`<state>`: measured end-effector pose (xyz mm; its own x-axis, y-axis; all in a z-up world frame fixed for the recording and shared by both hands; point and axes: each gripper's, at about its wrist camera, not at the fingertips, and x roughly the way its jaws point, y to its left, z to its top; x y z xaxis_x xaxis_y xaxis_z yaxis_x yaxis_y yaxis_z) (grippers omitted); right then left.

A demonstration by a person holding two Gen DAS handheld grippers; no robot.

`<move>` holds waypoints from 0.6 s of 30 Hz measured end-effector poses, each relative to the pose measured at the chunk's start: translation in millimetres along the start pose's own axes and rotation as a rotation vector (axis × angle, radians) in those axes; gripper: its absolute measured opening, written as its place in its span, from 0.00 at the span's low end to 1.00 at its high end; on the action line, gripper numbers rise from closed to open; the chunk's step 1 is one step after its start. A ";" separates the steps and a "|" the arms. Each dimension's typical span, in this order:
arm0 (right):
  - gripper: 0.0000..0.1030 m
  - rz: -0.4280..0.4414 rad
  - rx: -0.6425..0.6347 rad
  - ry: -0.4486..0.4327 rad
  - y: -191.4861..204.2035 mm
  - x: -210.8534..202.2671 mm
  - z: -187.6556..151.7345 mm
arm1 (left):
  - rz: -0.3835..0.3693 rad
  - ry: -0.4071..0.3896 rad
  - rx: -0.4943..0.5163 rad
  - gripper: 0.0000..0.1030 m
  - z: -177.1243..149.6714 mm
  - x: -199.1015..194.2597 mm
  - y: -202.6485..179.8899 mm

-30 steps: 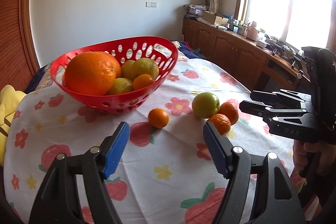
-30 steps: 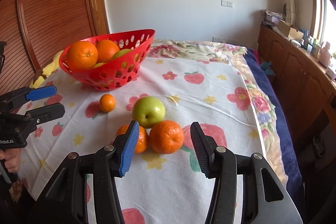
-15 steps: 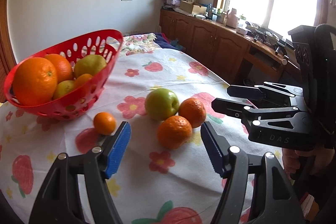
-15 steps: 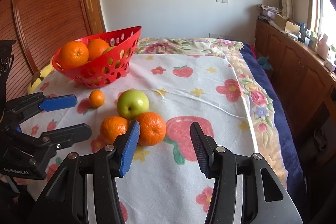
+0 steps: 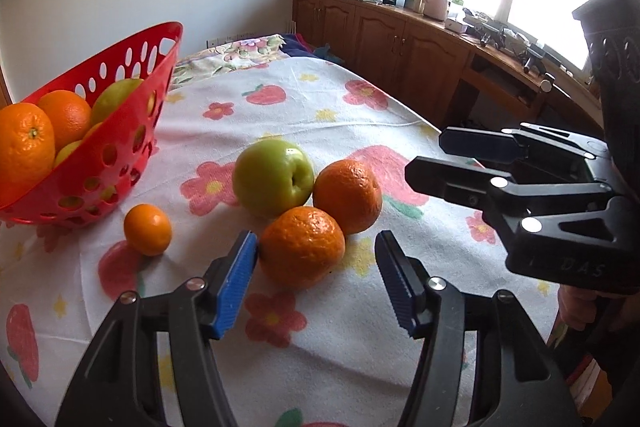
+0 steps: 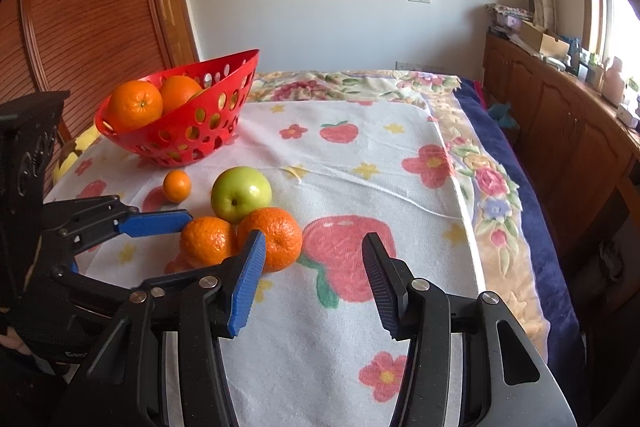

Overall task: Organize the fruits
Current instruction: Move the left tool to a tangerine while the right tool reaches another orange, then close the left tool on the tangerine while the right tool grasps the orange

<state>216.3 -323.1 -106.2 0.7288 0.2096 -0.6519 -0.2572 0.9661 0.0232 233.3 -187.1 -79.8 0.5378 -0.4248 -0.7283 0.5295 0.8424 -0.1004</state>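
A red perforated basket [image 5: 120, 131] [image 6: 208, 115] holds oranges and green fruit at the table's left. On the cloth lie a green apple [image 5: 273, 183] [image 6: 241, 193], two large oranges [image 5: 302, 246] [image 5: 347, 196] and one small orange [image 5: 147, 229] [image 6: 177, 185]. My left gripper [image 5: 316, 269] is open, its jaws either side of the nearer orange [image 6: 208, 241], just short of it. My right gripper [image 6: 314, 271] is open and empty, just right of the other orange [image 6: 276, 237]; it shows in the left wrist view [image 5: 448, 159].
The floral tablecloth [image 6: 360, 307] covers the table; its right edge drops to a blue blanket [image 6: 520, 211]. Wooden cabinets [image 5: 400, 43] run along the window wall. A yellow object [image 6: 74, 155] lies behind the basket.
My left gripper has moved forward and right, up to the nearer orange. My right gripper has shifted slightly right and closer to the fruit cluster. Both stay open.
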 end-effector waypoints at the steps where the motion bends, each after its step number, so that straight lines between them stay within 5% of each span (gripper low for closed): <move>1: 0.50 0.001 -0.001 0.000 0.7 0.1 -0.1 | 0.002 -0.003 0.000 0.59 -0.2 0.1 -0.2; 5: 0.50 0.008 -0.012 0.008 5.1 3.1 -0.7 | 0.021 -0.017 -0.003 0.41 0.0 -1.9 4.4; 18: 0.50 0.038 -0.020 0.067 15.2 29.2 -3.4 | 0.022 -0.004 0.007 0.39 -13.4 -18.7 14.7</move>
<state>231.4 -302.9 -127.5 0.6745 0.2345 -0.7000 -0.2963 0.9545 0.0342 222.2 -162.4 -76.7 0.5516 -0.4076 -0.7278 0.5221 0.8491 -0.0798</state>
